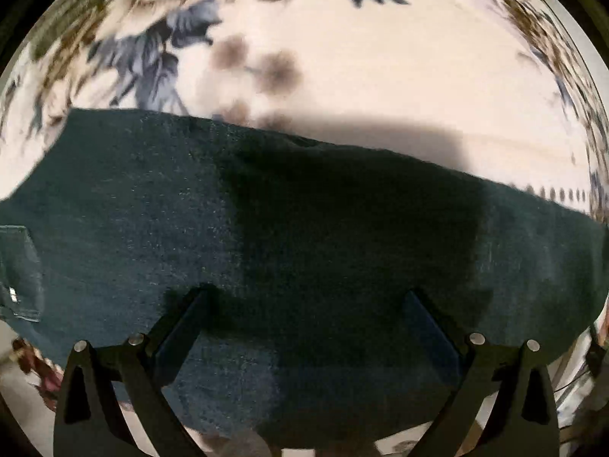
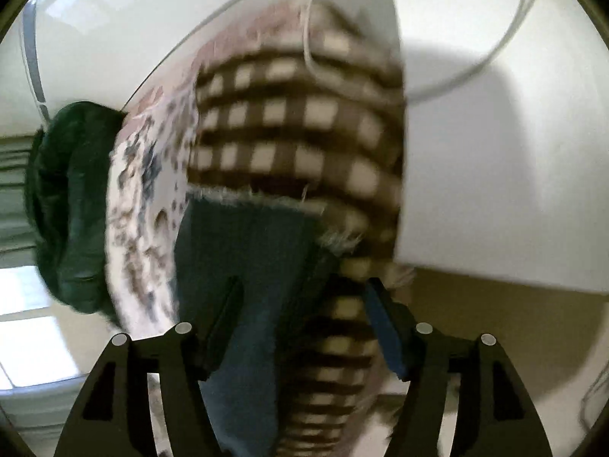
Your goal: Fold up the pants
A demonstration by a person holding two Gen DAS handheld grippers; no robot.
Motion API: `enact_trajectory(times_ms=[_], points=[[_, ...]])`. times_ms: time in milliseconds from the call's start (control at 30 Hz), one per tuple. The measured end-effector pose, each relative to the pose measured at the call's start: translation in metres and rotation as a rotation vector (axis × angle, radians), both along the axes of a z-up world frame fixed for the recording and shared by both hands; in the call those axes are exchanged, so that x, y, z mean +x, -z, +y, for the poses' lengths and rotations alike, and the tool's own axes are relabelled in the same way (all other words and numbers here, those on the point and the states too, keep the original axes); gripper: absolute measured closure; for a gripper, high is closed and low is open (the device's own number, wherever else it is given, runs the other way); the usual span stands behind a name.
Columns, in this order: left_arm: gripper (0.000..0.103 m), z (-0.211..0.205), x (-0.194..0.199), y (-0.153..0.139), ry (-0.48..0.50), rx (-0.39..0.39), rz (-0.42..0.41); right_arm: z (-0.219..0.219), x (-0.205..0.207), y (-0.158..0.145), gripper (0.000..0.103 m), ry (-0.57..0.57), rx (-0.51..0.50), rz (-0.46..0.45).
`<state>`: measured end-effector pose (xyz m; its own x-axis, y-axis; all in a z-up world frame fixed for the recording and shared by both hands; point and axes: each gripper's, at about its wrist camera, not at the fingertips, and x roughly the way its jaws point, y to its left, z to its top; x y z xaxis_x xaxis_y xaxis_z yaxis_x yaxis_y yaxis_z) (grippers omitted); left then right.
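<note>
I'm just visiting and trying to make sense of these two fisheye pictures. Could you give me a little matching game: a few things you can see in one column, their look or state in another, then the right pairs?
Things:
1. pants
2. bedsheet
3. blanket
4. left hand-held gripper

Descriptions:
A. brown and cream checks
B. dark denim, lying flat
C. jaws spread wide, holding nothing
D. pale with a flower and leaf print

Pairs: 1-B, 2-D, 3-A, 4-C
</note>
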<state>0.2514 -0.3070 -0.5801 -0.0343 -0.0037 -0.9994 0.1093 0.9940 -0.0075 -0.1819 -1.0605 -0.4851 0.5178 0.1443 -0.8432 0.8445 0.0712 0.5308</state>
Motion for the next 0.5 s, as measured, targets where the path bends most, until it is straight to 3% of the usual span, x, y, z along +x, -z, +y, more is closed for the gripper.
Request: enact_trajectory(times_ms=[33, 100, 133, 200, 267, 300, 400, 433, 467, 500], points=[[0.000, 0.001, 0.003, 0.004, -0.009, -0.009, 0.010, 0.002, 0.000, 0.008, 0.036, 0.015, 0.030, -0.044], [0.000, 0.004, 0.008, 0.009, -0.020, -0.020, 0.029, 0.005, -0.002, 0.012, 0.076, 0.081, 0.019, -0.141], [0.000, 0.004, 0.010, 0.011, -0.024, -0.023, 0.036, 0.006, -0.002, 0.013, 0.080, 0.110, 0.018, -0.179], [0.000, 0.002, 0.015, 0.017, -0.033, -0.024, 0.053, 0.007, -0.001, 0.012, 0.080, 0.146, 0.011, -0.268], [0.000, 0.006, 0.019, 0.018, -0.038, -0.020, 0.064, 0.007, 0.009, 0.019, 0.076, 0.113, 0.014, -0.283], [0.000, 0.008, 0.020, 0.019, -0.041, -0.017, 0.065, 0.008, 0.015, 0.028, 0.067, 0.098, 0.038, -0.280], [0.000, 0.008, 0.019, 0.019, -0.047, -0.001, 0.066, 0.009, 0.029, 0.043, 0.067, 0.076, 0.068, -0.283], [0.000, 0.009, 0.020, 0.018, -0.048, 0.002, 0.065, 0.009, 0.033, 0.041, 0.069, 0.063, 0.056, -0.270], [0.000, 0.003, 0.020, 0.020, -0.048, 0.004, 0.064, 0.008, 0.038, 0.038, 0.087, 0.060, 0.044, -0.268], [0.000, 0.002, 0.017, 0.020, -0.047, 0.004, 0.062, 0.007, 0.042, 0.034, 0.095, 0.054, 0.024, -0.250]])
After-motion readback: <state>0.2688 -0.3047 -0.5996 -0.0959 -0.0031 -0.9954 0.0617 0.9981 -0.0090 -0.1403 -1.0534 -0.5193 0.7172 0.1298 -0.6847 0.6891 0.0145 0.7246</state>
